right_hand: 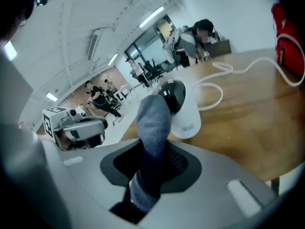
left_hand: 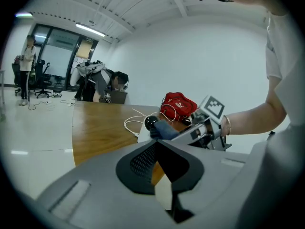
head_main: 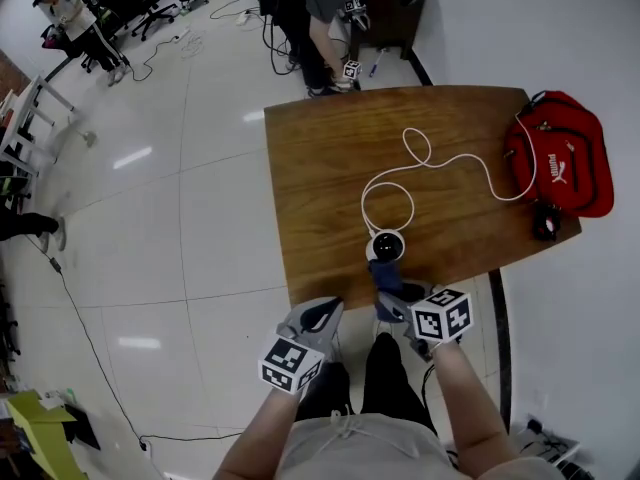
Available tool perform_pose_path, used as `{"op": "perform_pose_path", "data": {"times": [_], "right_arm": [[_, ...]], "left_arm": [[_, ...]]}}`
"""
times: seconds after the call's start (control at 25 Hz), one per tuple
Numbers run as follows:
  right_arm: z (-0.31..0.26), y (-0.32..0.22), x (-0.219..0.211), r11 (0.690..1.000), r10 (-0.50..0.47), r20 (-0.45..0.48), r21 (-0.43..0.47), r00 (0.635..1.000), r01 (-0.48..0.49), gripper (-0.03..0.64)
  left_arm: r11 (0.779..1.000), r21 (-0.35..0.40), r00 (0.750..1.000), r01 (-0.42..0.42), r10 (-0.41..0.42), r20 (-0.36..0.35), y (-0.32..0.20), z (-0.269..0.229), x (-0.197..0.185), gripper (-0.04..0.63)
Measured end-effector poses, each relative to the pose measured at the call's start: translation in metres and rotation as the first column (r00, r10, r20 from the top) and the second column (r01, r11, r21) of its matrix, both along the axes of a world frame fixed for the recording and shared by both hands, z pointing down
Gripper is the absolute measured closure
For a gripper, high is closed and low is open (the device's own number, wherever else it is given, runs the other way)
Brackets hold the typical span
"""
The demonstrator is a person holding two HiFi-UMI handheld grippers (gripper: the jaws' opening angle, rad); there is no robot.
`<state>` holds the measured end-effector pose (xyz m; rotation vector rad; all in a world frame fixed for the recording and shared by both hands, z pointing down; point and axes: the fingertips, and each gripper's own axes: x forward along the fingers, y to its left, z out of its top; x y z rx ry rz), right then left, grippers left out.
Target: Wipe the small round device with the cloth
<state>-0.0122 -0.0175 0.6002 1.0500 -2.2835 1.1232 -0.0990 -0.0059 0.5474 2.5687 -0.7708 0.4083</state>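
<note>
The small round device (head_main: 386, 246), white with a black dome, stands near the table's front edge (head_main: 330, 290); a white cable (head_main: 420, 158) runs from it. My right gripper (head_main: 393, 294) is shut on a blue-grey cloth (head_main: 385, 277), whose free end sticks up just short of the device. In the right gripper view the cloth (right_hand: 153, 123) rises from between the jaws of the right gripper (right_hand: 153, 152), in front of the device (right_hand: 183, 109). My left gripper (head_main: 324, 314) hangs off the table edge to the left, shut and empty (left_hand: 156, 150); it sees the device (left_hand: 151, 123) and cloth (left_hand: 165, 130).
A red bag (head_main: 562, 156) lies on the table's far right, with a small dark object (head_main: 545, 224) below it. A person (head_main: 325, 13) bends at the table's far end. Office chairs (head_main: 140, 8) and floor cables (head_main: 90, 338) are to the left.
</note>
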Motion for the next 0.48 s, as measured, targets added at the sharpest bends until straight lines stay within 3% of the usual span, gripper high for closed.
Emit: {"op": "perform_pose_path", "data": {"times": [0.08, 0.16, 0.48], "right_arm": [[-0.040, -0.003, 0.003, 0.989, 0.015, -0.020, 0.148, 1.000, -0.012, 0.508], [-0.064, -0.008, 0.008, 0.972, 0.036, -0.027, 0.231, 0.999, -0.029, 0.508], [-0.016, -0.023, 0.028, 0.987, 0.094, -0.042, 0.137, 0.995, -0.087, 0.508]], "left_arm": [[1.000, 0.002, 1.000, -0.008, 0.008, -0.011, -0.001, -0.004, 0.004, 0.589], [1.000, -0.001, 0.999, -0.012, 0.012, -0.029, -0.002, -0.006, 0.010, 0.589], [1.000, -0.018, 0.999, -0.002, 0.002, -0.036, -0.010, -0.002, 0.018, 0.589]]}}
